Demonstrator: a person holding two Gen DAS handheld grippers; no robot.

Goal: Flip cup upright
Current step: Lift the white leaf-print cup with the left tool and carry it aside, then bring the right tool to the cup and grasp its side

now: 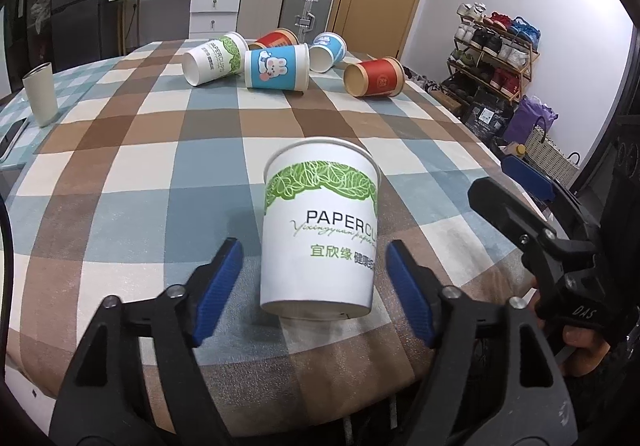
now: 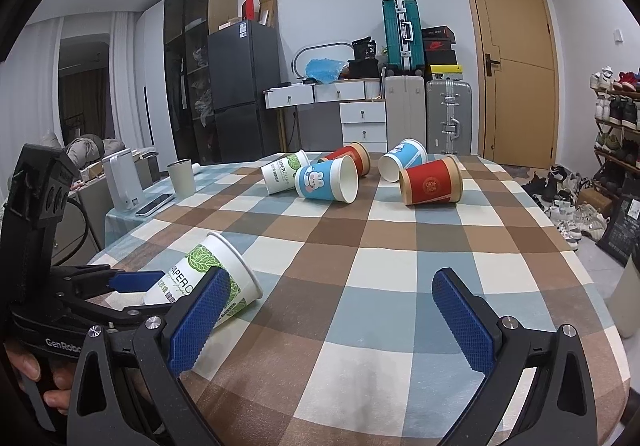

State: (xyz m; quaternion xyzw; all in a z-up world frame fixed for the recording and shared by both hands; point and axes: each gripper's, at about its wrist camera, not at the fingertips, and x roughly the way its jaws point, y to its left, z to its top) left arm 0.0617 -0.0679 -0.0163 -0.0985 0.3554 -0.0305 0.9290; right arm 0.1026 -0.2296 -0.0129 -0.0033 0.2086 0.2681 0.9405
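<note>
Between the spread, blue ribbed pads of the left gripper [image 1: 314, 292], a tapered white paper cup [image 1: 320, 226] is seen on the checked tablecloth [image 1: 160, 150], untouched. The right gripper [image 2: 330, 320] is likewise held spread, gripping nothing.

A checked tablecloth [image 2: 360, 266] is spread over the table. Near its front edge a white paper cup [image 1: 320, 230] is seen; five toppled cups [image 2: 352, 176] are clustered toward the far edge.
</note>
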